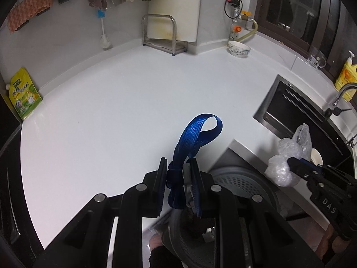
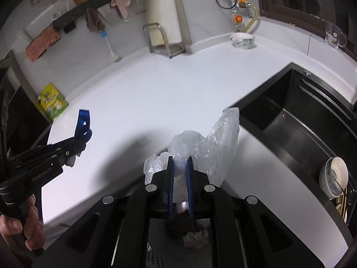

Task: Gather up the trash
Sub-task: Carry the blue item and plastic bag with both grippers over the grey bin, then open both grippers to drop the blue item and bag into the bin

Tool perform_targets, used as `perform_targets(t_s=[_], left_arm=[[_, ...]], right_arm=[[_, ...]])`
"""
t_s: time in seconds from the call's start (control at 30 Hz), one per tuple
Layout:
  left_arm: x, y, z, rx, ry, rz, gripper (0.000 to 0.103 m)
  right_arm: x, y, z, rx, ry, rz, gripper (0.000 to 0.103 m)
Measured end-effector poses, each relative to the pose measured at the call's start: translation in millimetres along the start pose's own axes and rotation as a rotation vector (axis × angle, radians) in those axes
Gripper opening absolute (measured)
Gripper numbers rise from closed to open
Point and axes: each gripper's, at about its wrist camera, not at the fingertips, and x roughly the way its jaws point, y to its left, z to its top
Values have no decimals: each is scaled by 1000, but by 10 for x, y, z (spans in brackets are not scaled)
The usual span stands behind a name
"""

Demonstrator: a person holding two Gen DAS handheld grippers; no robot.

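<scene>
My left gripper [image 1: 178, 163] is shut on a blue strap [image 1: 196, 134] whose loop stands up above the white counter [image 1: 100, 111]; a grey piece sits by its right finger. My right gripper [image 2: 180, 159] is shut on a crumpled clear plastic bag [image 2: 207, 143]. In the left wrist view the bag [image 1: 287, 156] and right gripper [image 1: 290, 163] show at the right, over a grey perforated bin [image 1: 241, 183] below the counter edge. In the right wrist view the left gripper [image 2: 81, 143] with the strap [image 2: 82, 120] shows at the left.
A dark sink [image 2: 301, 122] lies at the right, with bowls [image 2: 334, 176] in it. On the counter stand a patterned bowl [image 1: 238, 48], a metal rack [image 1: 164, 33], a green-yellow pouch [image 1: 23, 93], a yellow soap bottle [image 1: 348, 76] and a glass mug [image 2: 334, 35].
</scene>
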Motion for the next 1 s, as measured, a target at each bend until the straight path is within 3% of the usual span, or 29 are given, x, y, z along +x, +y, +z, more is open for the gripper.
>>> perform_targets(t_s=[0.4,1.0], left_arm=[[-105,-298,-552,-22,65,21,21],[171,-454,-1046,-47,205,-14,21]], right_arm=[[-41,-57,-549,-79,99,55,10],[174,-108,-992,-102,195,99,11]])
